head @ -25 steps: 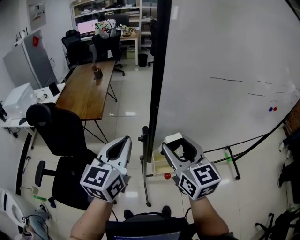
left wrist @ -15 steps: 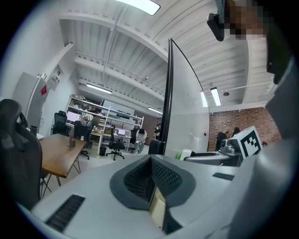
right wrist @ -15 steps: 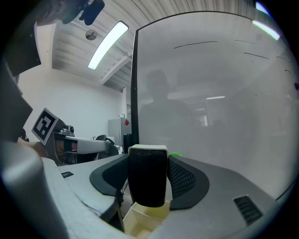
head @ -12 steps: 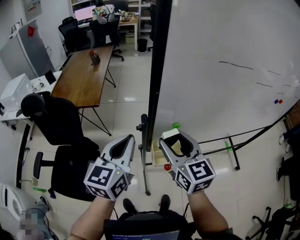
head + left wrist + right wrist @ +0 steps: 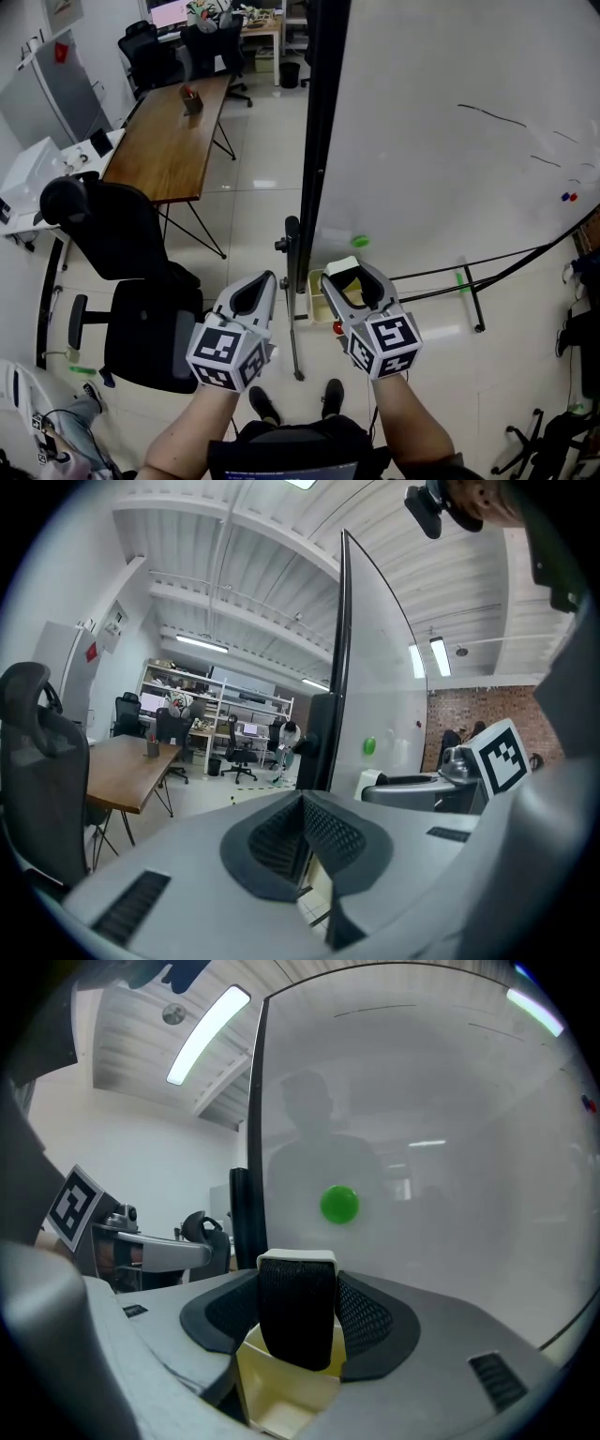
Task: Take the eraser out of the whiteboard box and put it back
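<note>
Right gripper (image 5: pixel 352 284) pinches the black-felt, white-backed eraser (image 5: pixel 296 1321) just above the cream plastic whiteboard box (image 5: pixel 281 1393); left gripper (image 5: pixel 302 829) is pressed together, empty. Risk — released off-centre or tilted, the eraser may catch the rim and fall.

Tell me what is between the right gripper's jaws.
The eraser, pressed by both pads, the whiteboard box showing below it; the right gripper view shows this.

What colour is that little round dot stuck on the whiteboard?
Green. The round dot shows best in the right gripper view.
</note>
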